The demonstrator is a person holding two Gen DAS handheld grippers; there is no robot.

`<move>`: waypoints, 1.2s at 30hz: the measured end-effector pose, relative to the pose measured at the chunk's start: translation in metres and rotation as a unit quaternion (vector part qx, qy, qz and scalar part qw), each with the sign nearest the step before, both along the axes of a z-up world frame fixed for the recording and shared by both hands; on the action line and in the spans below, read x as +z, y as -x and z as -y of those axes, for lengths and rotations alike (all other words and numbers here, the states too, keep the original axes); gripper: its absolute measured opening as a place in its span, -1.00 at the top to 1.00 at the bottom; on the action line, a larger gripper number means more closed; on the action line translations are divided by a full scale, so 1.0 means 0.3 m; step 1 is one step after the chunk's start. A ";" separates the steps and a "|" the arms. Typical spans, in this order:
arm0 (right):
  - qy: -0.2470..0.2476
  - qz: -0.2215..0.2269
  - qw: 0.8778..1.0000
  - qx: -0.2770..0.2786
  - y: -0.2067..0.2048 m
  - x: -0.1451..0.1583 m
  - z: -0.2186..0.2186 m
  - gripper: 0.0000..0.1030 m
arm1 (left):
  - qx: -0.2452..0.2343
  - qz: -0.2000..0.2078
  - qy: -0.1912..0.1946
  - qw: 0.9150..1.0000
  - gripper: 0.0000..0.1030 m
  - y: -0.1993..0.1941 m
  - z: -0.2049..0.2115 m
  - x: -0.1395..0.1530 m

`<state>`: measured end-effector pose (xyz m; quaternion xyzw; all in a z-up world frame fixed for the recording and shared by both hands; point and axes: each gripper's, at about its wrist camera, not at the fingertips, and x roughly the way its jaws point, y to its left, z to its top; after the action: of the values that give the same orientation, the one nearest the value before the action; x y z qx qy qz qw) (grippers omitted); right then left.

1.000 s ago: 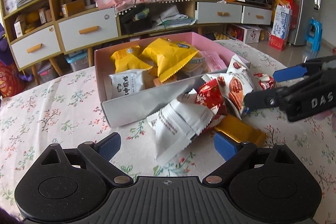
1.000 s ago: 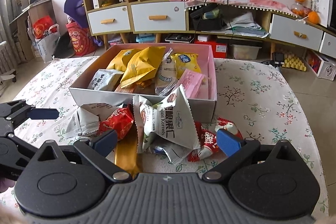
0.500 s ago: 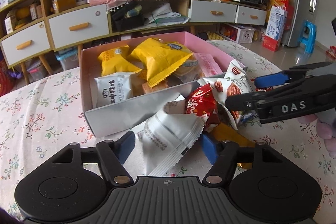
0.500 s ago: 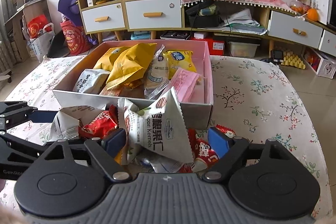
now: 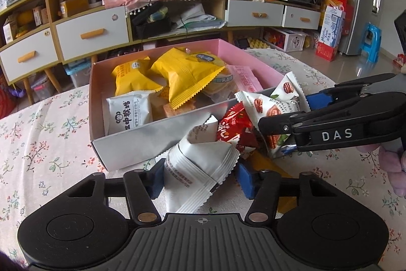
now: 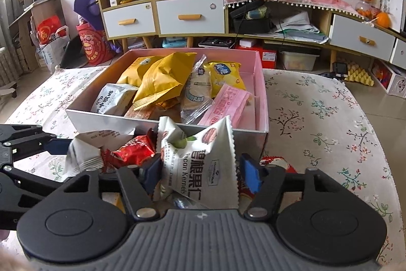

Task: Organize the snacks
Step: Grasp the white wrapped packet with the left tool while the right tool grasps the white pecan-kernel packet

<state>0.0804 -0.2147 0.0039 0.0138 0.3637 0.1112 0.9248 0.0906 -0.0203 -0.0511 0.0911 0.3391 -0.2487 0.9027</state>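
Note:
A pink box on the floral table holds several snack packets. A pile of loose snacks lies against its near wall. My left gripper has closed around a white striped packet from the pile. My right gripper has closed around a white pecan-kernel packet, which also shows in the left wrist view. A red packet lies between the two white ones. Each gripper shows in the other's view, the right and the left.
A gold packet and another red packet lie under the pile. The floral tablecloth spreads to the right of the box. Shelves and white drawers stand behind the table.
Both grippers moved forward into the snack pile and their fingers narrowed, the left onto the white striped packet, the right onto the pecan packet.

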 end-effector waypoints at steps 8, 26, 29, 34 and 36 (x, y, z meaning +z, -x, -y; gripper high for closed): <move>0.007 -0.006 1.000 -0.003 -0.003 0.009 -0.007 0.08 | 0.017 -0.008 -0.002 1.000 0.13 -0.009 -0.003 0.014; 0.000 -0.010 1.000 -0.016 0.004 0.035 0.010 0.11 | 0.032 -0.018 0.017 0.999 0.16 0.005 -0.039 0.063; -0.001 -0.009 1.000 -0.018 0.007 0.041 0.013 0.11 | 0.035 -0.019 0.019 0.999 0.16 0.010 -0.048 0.072; -0.003 -0.011 1.000 -0.026 0.011 0.051 0.024 0.11 | 0.044 -0.019 0.025 0.999 0.16 0.008 -0.071 0.088; -0.006 -0.011 0.999 -0.030 0.014 0.055 0.028 0.11 | 0.047 -0.017 0.029 0.998 0.16 0.011 -0.078 0.098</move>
<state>0.0761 -0.2232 0.0204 0.0318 0.3725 0.0855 0.9236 0.0872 0.0031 -0.0217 0.0446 0.3514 -0.2168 0.9097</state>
